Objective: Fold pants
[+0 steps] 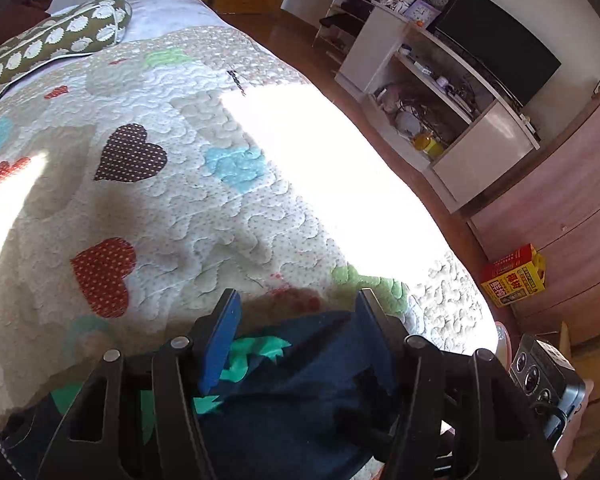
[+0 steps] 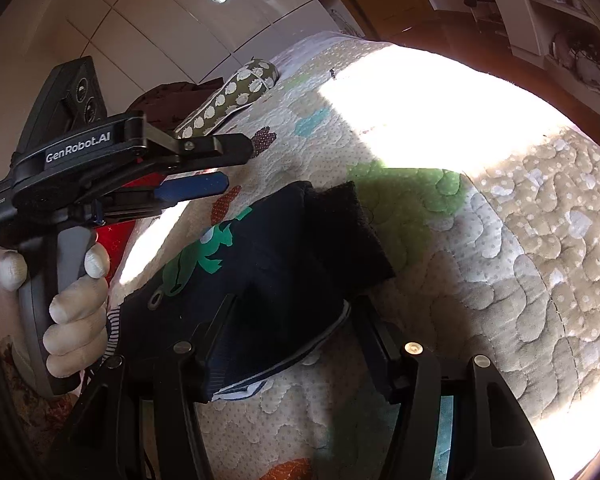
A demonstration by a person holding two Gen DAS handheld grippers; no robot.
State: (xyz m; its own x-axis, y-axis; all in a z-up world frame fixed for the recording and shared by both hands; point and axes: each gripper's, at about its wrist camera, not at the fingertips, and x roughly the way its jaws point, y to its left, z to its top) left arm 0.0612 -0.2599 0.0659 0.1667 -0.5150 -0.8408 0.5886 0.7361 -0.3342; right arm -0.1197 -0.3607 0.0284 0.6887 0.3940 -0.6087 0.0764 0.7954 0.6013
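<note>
Pants (image 2: 276, 256): folded navy bundle on the bed (image 2: 520, 260), cuff edge toward 1 o'clock.
Left gripper (image 1: 296, 320): spread wide, above the pants.
Right gripper (image 2: 292, 320): spread wide, straddling the near hem.
Open room: bare quilt from 12 to 3 o'clock.

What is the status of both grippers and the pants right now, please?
Left gripper open, right gripper open, both over pants. Pants folded on quilt. Nothing blocking.

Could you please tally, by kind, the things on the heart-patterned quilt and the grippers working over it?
Navy frog-print fabric pants: 1
Olive daisy-print fabric pillow: 1
Black hand-held grippers, left hand-held gripper and right hand-held gripper: 2
Total: 4
</note>
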